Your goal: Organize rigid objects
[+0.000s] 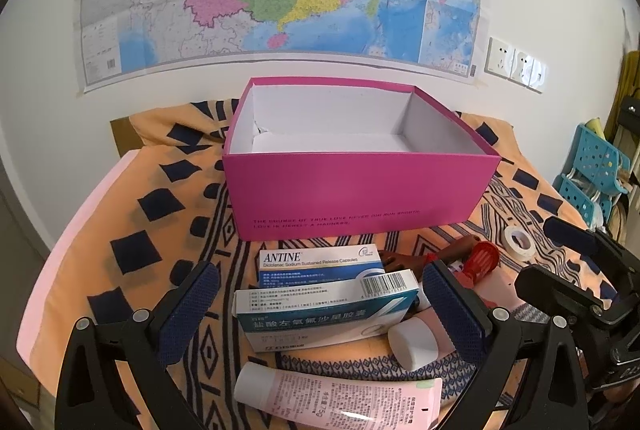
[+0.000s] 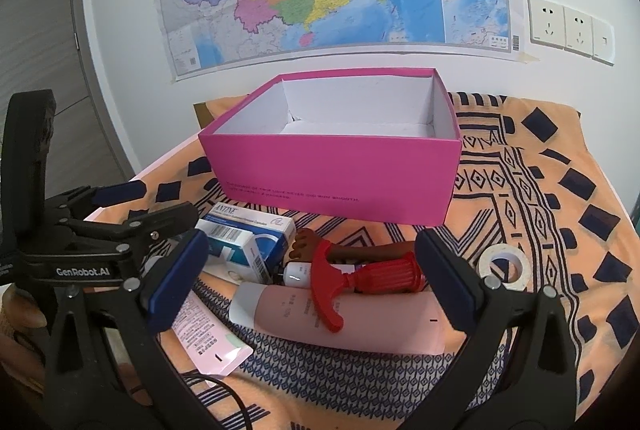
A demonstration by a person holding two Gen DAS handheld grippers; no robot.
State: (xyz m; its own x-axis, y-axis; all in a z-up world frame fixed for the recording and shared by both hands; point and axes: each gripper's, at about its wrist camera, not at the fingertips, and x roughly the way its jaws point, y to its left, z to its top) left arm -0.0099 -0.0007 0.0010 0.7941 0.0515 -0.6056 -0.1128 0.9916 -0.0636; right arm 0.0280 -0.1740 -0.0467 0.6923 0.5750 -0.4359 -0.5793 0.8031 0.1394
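We hold the left gripper [image 1: 320,314] wide open, gripping nothing, its fingers either side of the teal medicine box [image 1: 326,310], which lies just in front of the pink box [image 1: 360,190]. The right gripper [image 2: 312,278] is likewise wide open and empty, over the red-handled tool [image 2: 360,276] and pink tube [image 2: 340,318] in front of the pink box.

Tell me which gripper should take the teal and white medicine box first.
Left. The teal and white medicine box lies between the open left gripper's fingers, directly ahead. The open right gripper frames the pink tube and red-handled tool instead.
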